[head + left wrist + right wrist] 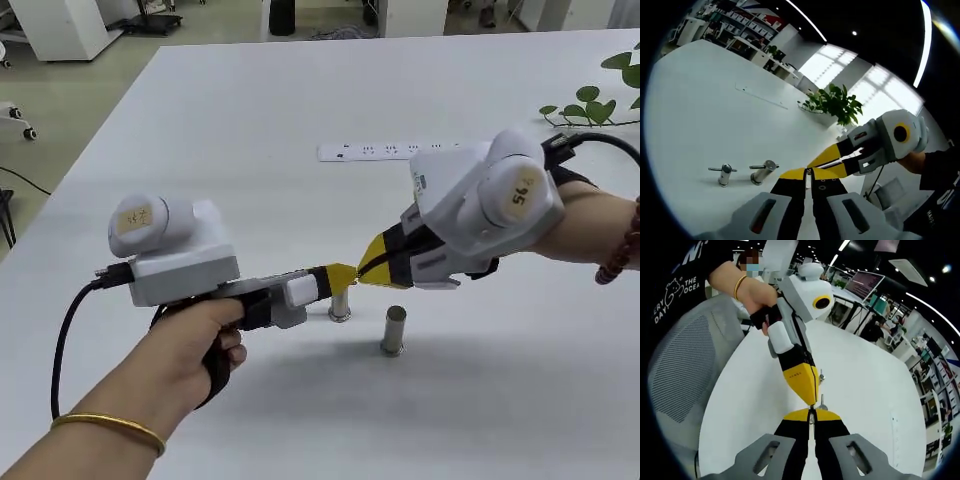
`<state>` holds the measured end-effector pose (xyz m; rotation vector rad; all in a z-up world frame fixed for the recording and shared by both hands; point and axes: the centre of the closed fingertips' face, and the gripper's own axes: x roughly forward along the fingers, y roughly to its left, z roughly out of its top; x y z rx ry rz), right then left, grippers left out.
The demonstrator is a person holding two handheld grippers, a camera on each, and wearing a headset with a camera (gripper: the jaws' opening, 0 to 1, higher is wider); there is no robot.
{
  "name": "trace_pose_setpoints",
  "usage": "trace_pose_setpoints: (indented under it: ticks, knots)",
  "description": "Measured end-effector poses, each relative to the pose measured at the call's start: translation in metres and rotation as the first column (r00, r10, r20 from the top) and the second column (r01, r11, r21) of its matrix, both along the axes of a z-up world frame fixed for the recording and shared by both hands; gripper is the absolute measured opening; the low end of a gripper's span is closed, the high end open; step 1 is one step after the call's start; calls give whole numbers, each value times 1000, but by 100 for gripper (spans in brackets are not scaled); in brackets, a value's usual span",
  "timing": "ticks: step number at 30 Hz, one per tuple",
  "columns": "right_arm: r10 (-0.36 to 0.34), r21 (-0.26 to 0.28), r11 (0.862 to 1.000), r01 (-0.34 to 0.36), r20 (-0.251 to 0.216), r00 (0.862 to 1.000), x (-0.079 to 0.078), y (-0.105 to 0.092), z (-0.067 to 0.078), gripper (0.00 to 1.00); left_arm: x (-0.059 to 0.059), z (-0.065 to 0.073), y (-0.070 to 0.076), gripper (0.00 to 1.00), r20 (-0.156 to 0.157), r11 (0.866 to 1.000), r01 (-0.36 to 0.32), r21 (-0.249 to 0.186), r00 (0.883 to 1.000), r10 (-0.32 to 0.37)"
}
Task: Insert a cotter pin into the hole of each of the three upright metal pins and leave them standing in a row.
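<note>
Two short upright metal pins stand on the white table (250, 130): one (340, 305) right below the gripper tips, the other (393, 330) a little nearer and to the right. In the left gripper view both pins (725, 174) (763, 171) carry a thin cross pin through the top. My left gripper (340, 275) (808, 172) and right gripper (365, 270) (812, 415) meet tip to tip above the pins, both with jaws closed. A thin cotter pin (812, 409) spans the two tips. The left gripper's yellow tip (807, 385) points straight at the right one.
A white power strip (385, 150) lies farther back on the table, and a potted plant (600, 100) sits at the far right edge. A mesh chair (685, 370) stands beside the table. Bare tabletop lies all around the pins.
</note>
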<state>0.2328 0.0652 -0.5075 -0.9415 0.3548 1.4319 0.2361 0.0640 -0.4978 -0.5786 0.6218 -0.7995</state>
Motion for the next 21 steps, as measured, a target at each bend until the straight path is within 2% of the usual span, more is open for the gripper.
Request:
trace_pose_setpoints:
  ticks: [5,8,10,11,13,15,17,21]
  knots:
    - [-1,1,1000,1,-1,1000,1,-1,-1,0,-1,-1,0,0,-6,1000,0,-3,1000,0]
    - [-2,2,1000,2,-1,1000,1,-1,-1,0,-2,-1,-1,0,26,1000,12,17,1000,-13]
    - [-6,3,1000,6,-1,1000,1,-1,-1,0,-2,-1,0,0,29,1000,11,20,1000,-11]
    - [-13,6,1000,13,-10,1000,0,0,-1,0,-2,-1,-1,0,54,999,21,39,998,-24]
    - [-20,9,1000,20,-17,1000,0,0,-2,0,-2,-1,-1,0,75,998,28,55,997,-32]
    - [-29,21,999,30,-27,999,0,1,-2,0,-2,-1,-1,0,111,996,38,79,993,-47]
    - [-47,37,998,49,-46,998,2,1,-3,0,-2,-1,-1,0,118,995,40,87,992,-50]
    - [-61,42,997,63,-58,996,1,-1,-5,0,-2,-1,1,0,156,992,52,114,985,-70]
